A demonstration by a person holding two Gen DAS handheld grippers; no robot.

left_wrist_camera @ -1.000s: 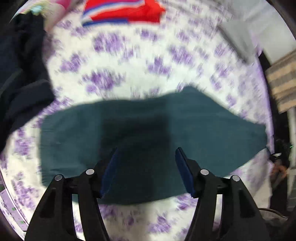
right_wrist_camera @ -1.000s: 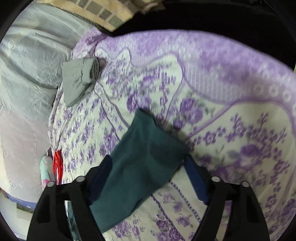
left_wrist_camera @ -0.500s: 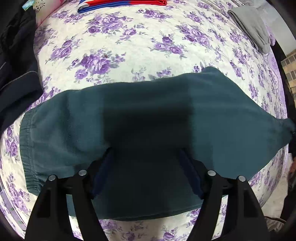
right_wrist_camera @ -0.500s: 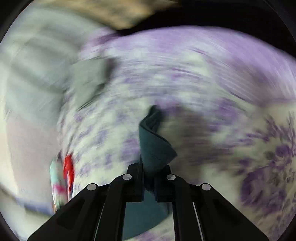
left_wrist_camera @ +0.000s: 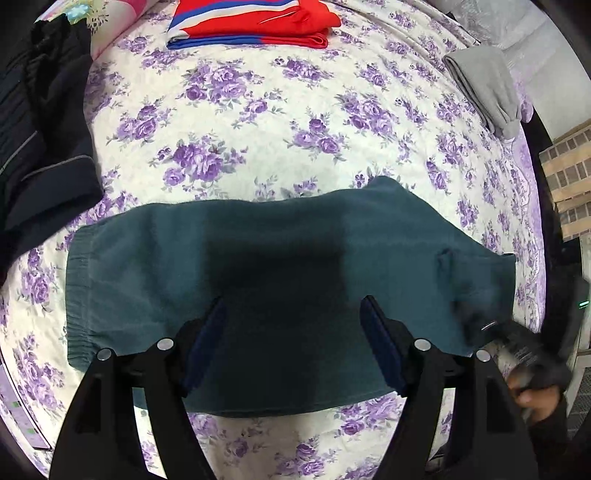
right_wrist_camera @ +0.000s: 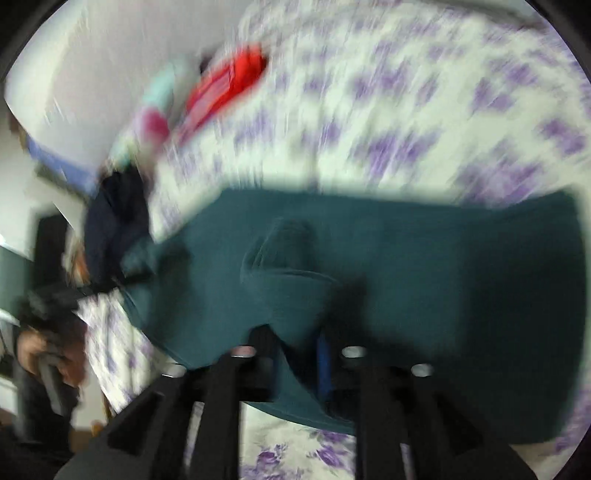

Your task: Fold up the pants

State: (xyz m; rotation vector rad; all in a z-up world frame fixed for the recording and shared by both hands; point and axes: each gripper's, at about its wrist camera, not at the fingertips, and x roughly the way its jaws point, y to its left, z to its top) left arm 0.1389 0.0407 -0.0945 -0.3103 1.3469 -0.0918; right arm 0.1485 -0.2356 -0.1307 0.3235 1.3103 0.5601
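Teal pants (left_wrist_camera: pixel 280 280) lie stretched flat across the purple-flowered bedspread (left_wrist_camera: pixel 258 122), the elastic waistband at the left end as the left wrist camera sees them. Above their middle hangs the left gripper (left_wrist_camera: pixel 291 332), its blue-padded fingers (left_wrist_camera: pixel 380 339) spread wide with nothing between them. The right gripper (right_wrist_camera: pixel 295 354) is clenched on a raised fold of the pants at their far end from the waistband; that view is blurred. Beyond the pants, at the bedspread's far edge, sits a folded red, white and blue garment (left_wrist_camera: pixel 251 22). A folded grey garment (left_wrist_camera: pixel 484 88) lies beyond the pants on the right, dark clothing (left_wrist_camera: pixel 40 122) beside the waistband end.
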